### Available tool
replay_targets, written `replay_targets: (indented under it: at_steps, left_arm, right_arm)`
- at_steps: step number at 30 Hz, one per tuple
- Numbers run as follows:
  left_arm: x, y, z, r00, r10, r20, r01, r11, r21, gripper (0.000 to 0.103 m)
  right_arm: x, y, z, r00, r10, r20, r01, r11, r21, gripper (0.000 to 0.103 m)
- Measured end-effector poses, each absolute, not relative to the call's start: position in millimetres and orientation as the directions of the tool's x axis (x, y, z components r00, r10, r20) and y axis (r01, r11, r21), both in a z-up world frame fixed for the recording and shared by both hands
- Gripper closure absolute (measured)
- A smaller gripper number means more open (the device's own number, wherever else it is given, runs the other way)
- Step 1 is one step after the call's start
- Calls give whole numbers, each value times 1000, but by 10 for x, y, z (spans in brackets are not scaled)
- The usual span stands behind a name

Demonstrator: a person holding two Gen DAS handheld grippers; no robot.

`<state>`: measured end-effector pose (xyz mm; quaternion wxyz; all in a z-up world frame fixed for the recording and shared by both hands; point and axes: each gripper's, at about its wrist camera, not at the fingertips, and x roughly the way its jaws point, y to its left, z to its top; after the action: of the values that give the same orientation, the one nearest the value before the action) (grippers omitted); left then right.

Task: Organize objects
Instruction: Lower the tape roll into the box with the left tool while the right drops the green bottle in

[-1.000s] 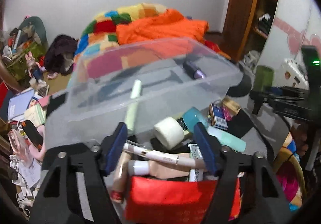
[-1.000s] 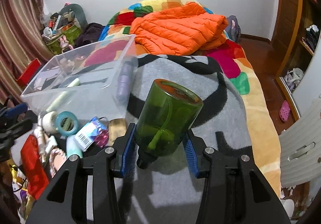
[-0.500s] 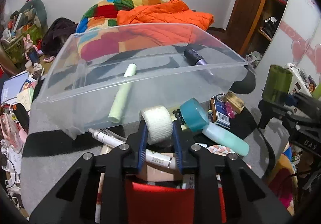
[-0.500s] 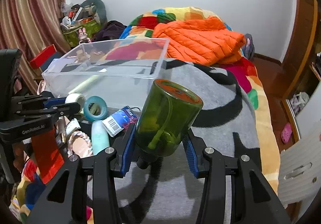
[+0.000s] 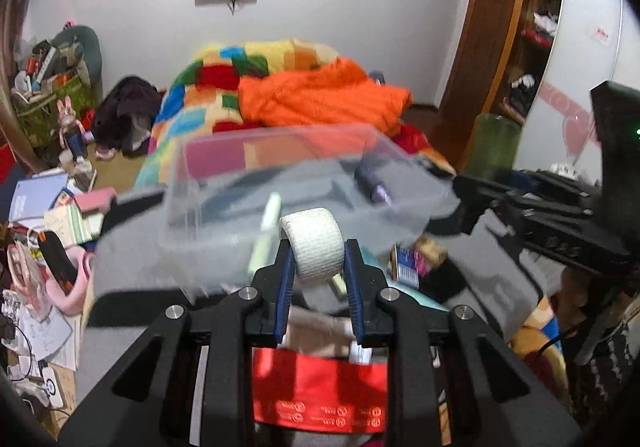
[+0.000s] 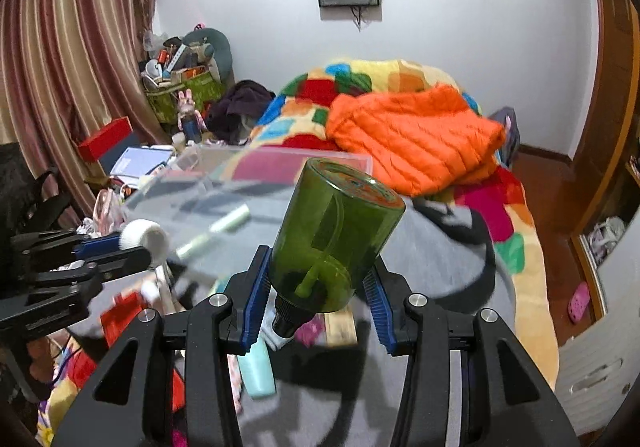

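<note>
White tape roll (image 5: 317, 243), green bottle (image 6: 335, 229), orange jacket (image 6: 412, 135), clear bin (image 5: 280, 183)

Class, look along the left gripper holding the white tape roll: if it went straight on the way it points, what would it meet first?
Most likely the near wall of the clear plastic bin, directly beyond the white tape roll in the left gripper; depth is uncertain.

Left wrist view: looks forward and down along its fingers, close over the clear bin (image 5: 288, 183), facing the bed (image 5: 256, 87).
Right wrist view: same heading, from further right.
Shared: bin (image 6: 256, 183), bed (image 6: 360, 87), orange jacket (image 6: 412, 135).
</note>
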<state>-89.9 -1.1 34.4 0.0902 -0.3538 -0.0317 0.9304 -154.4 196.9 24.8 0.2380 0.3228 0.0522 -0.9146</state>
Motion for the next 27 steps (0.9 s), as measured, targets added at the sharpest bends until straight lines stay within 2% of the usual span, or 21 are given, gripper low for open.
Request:
replay_targets:
  at_steps: [7, 17, 27]
  left_arm:
    - [-1118, -180, 520, -775, 141, -616, -99, -990, -102, 79]
    - [-1581, -426, 224, -728, 53, -684, -20, -998, -55, 79]
    - [-1784, -452, -88, -668, 62, -742, -31, -998, -56, 79]
  right_arm:
    - [-1847, 1701, 378, -669, -415, -617, 490, -870, 55, 62]
    - [-2337, 1418, -1, -531, -420, -736, 523, -846, 106, 61]
    - [-2465, 1120, -319, -449, -402, -798, 557, -824, 102, 61]
